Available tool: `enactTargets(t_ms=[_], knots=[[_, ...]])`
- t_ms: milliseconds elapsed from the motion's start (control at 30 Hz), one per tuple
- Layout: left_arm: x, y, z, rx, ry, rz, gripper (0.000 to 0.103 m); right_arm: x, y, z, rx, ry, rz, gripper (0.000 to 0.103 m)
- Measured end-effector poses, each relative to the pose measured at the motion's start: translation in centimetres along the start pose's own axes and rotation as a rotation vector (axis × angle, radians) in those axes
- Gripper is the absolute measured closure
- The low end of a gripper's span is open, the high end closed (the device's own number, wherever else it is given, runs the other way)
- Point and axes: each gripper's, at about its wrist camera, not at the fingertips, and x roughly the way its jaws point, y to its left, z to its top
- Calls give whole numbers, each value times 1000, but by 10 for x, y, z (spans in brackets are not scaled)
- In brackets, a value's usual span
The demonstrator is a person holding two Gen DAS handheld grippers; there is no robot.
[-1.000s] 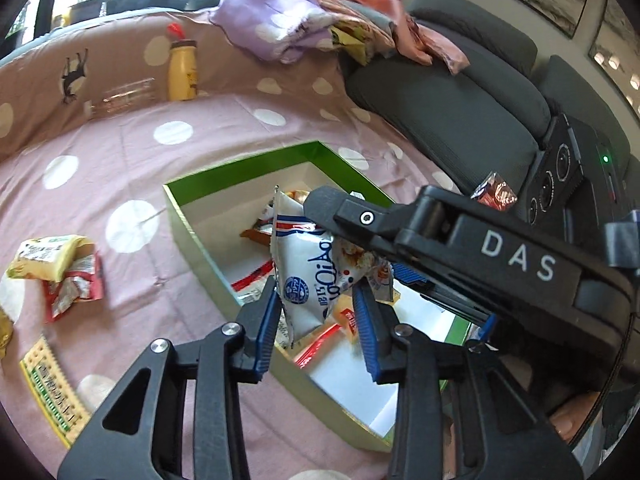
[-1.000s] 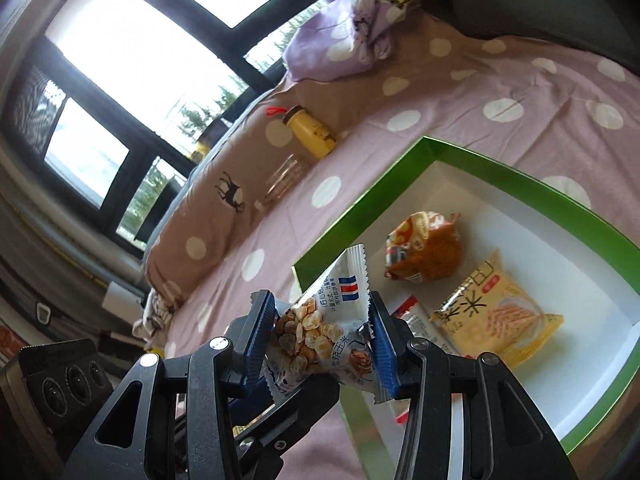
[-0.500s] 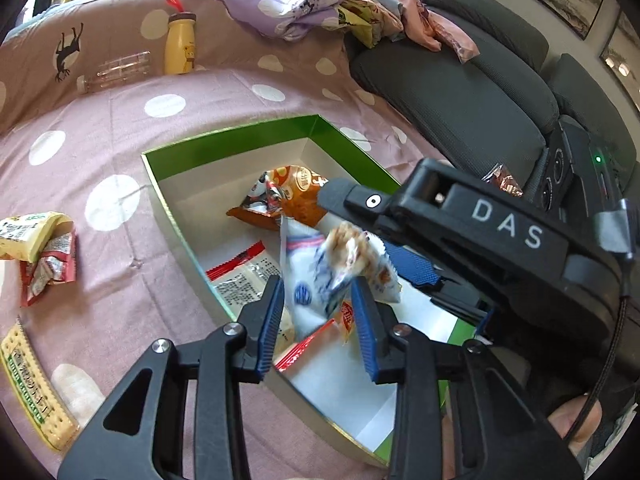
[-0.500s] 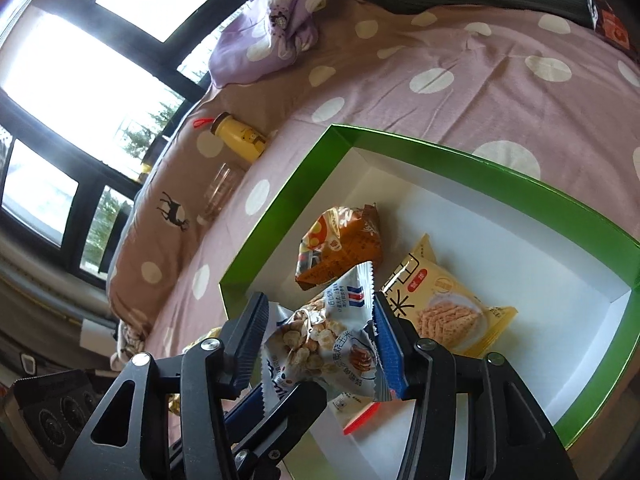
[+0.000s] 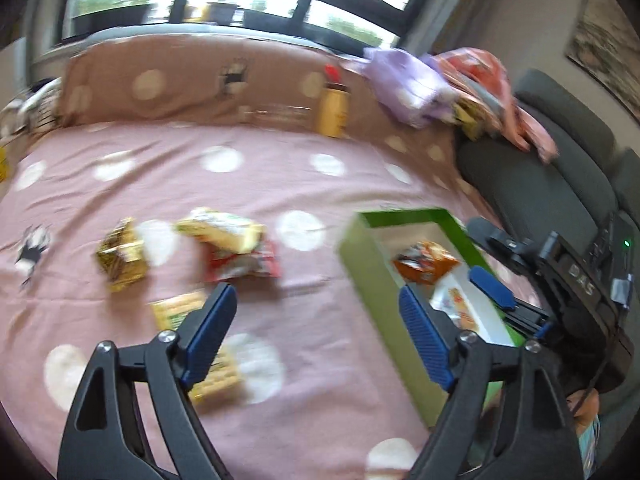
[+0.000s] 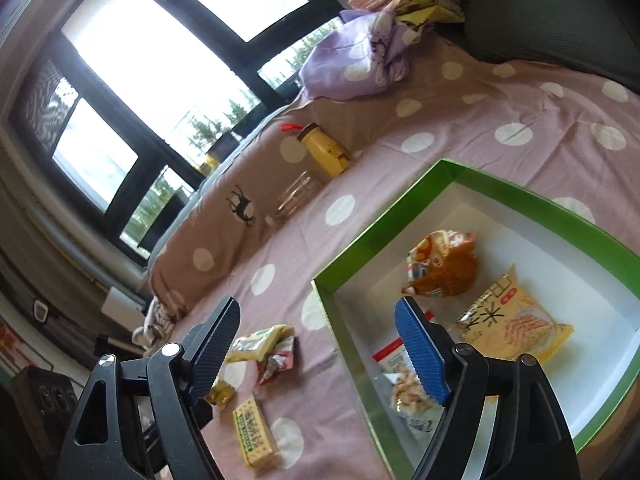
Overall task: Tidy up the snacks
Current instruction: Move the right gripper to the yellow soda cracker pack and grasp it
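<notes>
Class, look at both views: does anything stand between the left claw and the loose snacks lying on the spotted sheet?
Nothing visible does. The left claw, jaws opening and empty, faces the snacks across bare sheet. The green box lies off to its right, out of that path.

Green box (image 6: 532, 204), white inside; pink sheet (image 6: 472, 124) (white dots); yellow bottle (image 6: 326, 152), seemingly red-capped.

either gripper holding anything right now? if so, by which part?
Nothing held. Left gripper and right gripper are both opening with nothing between them; the peanut packet lies in the green box.
</notes>
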Motion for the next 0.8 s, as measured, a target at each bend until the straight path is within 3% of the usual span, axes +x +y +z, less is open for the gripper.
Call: enactTargets(t_ms=[200,400,533,700,767,800], knots=[[4,68,-22,-194,50,55,19,33,35,-20,-85,136,45,22],[26,108,-30,-289,121,78,20,84,65,-50,-140,329,104,22],[34,119,-34,-338,154,43,24,125,83,-75,-175,478,136,22],[47,126,-39,-356,206,62,27,158,90,-102,-230,580,75,27],[50,129,-43,-369,227,58,39,165,87,-108,-219,618,75,31],[51,129,-44,-371,230,56,39,169,85,-109,-213,633,74,32]])
